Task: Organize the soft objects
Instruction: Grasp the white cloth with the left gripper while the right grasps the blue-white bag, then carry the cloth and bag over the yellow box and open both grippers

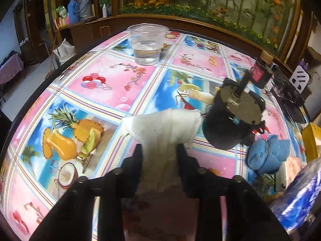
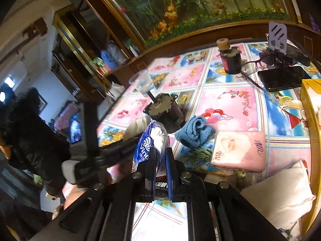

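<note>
While the left tool [image 1: 158,150] clenches a crumpled white tissue wad [image 1: 162,128] above the worktop [image 1: 100,84], the right tool [image 2: 160,156] grips a blue-and-white plastic tissue pack [image 2: 150,138]. The rolled blue cloth [image 2: 193,133] and pink tissue packet [image 2: 239,150] lie loose, so sorting seems barely begun.

**A lived-in home room**

A worktop [image 1: 104,84] under a fruit-and-balloon oilcloth stands against a large wood-framed aquarium [image 1: 210,2]. Household clutter surrounds it: a plastic cup of water [image 1: 147,46], eyeglasses [image 2: 252,65], a phone [image 2: 280,78], bottles on a sideboard [image 1: 80,10].

Wooden-framed aquarium [image 1: 210,2] behind patterned table [image 1: 112,80].
</note>
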Motion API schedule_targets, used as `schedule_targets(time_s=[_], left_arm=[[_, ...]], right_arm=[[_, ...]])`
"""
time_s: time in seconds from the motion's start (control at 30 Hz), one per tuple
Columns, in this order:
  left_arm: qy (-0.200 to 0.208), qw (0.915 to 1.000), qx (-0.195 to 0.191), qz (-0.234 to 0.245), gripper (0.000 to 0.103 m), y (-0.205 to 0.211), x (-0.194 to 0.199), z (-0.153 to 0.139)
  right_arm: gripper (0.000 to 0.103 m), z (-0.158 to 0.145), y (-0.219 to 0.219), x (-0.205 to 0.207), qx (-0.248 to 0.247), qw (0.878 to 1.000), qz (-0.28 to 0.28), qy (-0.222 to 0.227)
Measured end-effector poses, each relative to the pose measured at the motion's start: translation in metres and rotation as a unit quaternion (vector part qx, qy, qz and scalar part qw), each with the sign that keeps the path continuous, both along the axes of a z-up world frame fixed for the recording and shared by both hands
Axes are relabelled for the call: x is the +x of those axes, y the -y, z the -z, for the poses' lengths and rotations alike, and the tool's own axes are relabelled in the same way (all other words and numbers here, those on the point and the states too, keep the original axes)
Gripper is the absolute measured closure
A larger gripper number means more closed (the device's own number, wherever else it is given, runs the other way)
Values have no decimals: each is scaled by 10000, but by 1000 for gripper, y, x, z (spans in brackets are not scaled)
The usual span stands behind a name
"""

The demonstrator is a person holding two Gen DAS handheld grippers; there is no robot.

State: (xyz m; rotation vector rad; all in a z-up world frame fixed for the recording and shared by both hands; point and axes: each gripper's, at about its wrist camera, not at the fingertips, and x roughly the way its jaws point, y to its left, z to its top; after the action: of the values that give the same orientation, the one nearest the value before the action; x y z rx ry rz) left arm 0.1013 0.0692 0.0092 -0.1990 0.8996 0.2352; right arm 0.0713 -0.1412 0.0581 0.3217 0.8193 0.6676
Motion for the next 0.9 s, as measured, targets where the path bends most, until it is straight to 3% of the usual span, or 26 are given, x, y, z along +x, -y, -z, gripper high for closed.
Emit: schedule_targets(time_s=[0.2,0.37,0.53,0.9], left_arm=[[353,9991,175,-160,88,-3,-13,-16],[1116,9935,196,-151,88,3,-31,-44],[1608,9864,83,332,88,35,-46,-62],[1769,9744,-17,1387,88,126,-59,-65]], right_arm=[[94,-12,38,-19,266,9990,102,354],[94,-20,72,-23,311,9968,406,614],[94,-27,100,-21,483,9940,720,663],[94,-36,155,-17,946,9832,1433,618]])
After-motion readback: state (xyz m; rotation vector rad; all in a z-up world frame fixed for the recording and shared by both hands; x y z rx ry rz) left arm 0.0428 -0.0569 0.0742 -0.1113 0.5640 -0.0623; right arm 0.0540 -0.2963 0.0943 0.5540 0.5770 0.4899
